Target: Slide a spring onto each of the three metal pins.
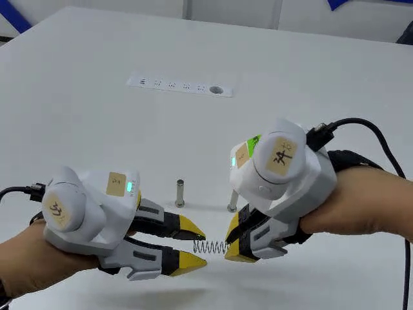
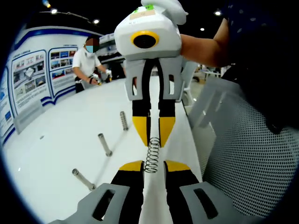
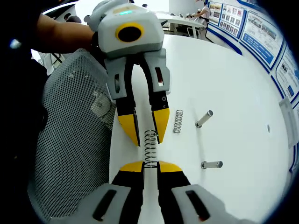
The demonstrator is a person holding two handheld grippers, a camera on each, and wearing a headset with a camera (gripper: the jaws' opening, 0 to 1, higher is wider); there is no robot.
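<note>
A thin wire spring (image 1: 210,247) hangs level between my two grippers, just above the white table (image 1: 97,116). My right gripper (image 1: 230,248) is shut on its right end. My left gripper (image 1: 205,248) stands open, with the spring's left end between its yellow tips, untouched. The left gripper view shows the spring (image 2: 152,156) running from its own jaws to the right gripper (image 2: 153,139). Two bare metal pins (image 1: 180,192) (image 1: 233,201) stand just behind the grippers. A third pin (image 2: 124,120) appears to carry a coil, seen again as a coil (image 3: 178,121) in the right gripper view.
A white power strip (image 1: 179,85) lies flat at the table's far middle. A black cable (image 1: 381,145) runs from the right gripper. A grey mesh chair (image 2: 243,154) stands by the table's near edge. A person (image 2: 86,63) stands in the background.
</note>
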